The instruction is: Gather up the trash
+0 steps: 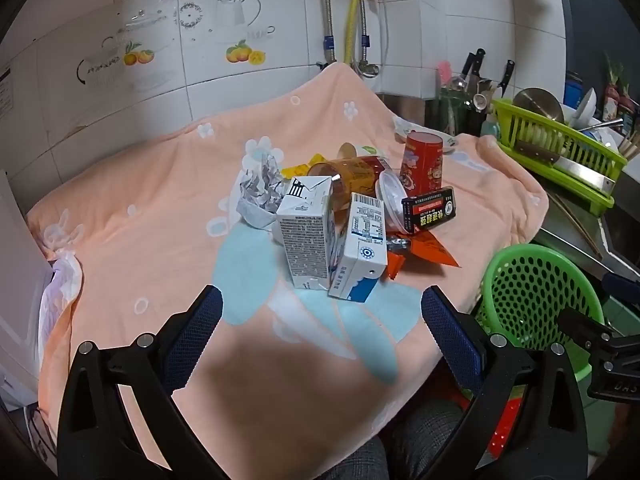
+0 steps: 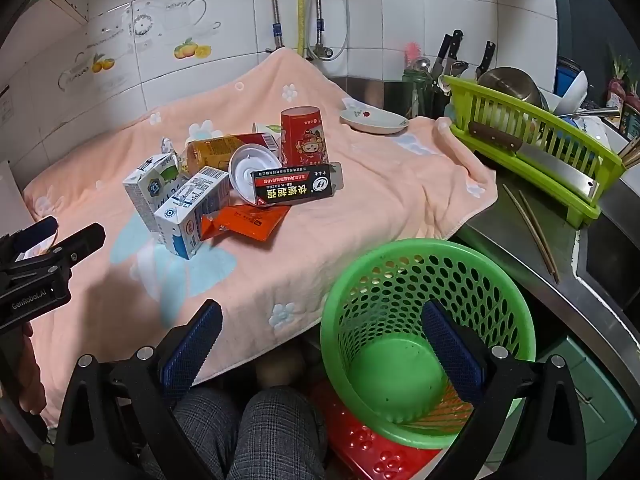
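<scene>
A heap of trash lies on a peach towel [image 1: 160,208] [image 2: 360,208]: two milk cartons [image 1: 308,232] [image 2: 188,208], crumpled paper [image 1: 260,188], an amber bottle [image 1: 348,180] [image 2: 216,150], a red cup [image 1: 424,164] [image 2: 304,138], a white lid [image 1: 390,200] [image 2: 250,166], a black box [image 1: 430,208] [image 2: 296,190] and an orange wrapper [image 1: 432,252] [image 2: 248,220]. A green perforated basket [image 1: 536,300] [image 2: 400,300] stands at the towel's right front. My left gripper [image 1: 320,312] hangs open before the cartons, holding nothing. My right gripper [image 2: 320,324] is open over the basket's rim and the towel's edge, also holding nothing.
A lime dish rack [image 1: 560,152] [image 2: 532,148] with a cleaver and bowls sits right. A saucer [image 2: 374,122] rests at the towel's far edge. Chopsticks [image 2: 532,228] lie on the steel counter. Knives stand behind. A person's knees [image 2: 248,432] are below; a red stool [image 2: 372,452] holds the basket.
</scene>
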### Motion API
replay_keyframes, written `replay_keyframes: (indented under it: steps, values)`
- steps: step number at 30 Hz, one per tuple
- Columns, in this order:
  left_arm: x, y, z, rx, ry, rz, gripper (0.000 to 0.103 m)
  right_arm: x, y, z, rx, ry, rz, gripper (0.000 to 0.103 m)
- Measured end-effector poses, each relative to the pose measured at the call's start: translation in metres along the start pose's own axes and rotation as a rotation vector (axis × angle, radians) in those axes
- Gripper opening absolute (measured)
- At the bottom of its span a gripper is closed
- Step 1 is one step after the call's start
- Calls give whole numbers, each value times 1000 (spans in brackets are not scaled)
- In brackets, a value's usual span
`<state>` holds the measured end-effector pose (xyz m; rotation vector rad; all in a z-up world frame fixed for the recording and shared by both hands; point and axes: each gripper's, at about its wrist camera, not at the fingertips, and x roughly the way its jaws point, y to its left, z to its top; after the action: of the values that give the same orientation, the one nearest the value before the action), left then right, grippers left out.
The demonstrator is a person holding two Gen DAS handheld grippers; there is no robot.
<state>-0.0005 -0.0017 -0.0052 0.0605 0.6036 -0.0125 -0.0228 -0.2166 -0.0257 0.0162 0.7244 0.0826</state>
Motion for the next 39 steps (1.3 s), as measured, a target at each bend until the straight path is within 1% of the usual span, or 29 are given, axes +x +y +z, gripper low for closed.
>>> replay_keyframes:
  steps: [15,39]
  values:
    - [0,2,2,-4,-2,-1,98,6,5,1,0,7,4,97]
    - [-1,0,5,-6,-7,-4,98,0,2,2,8,-7,2,97]
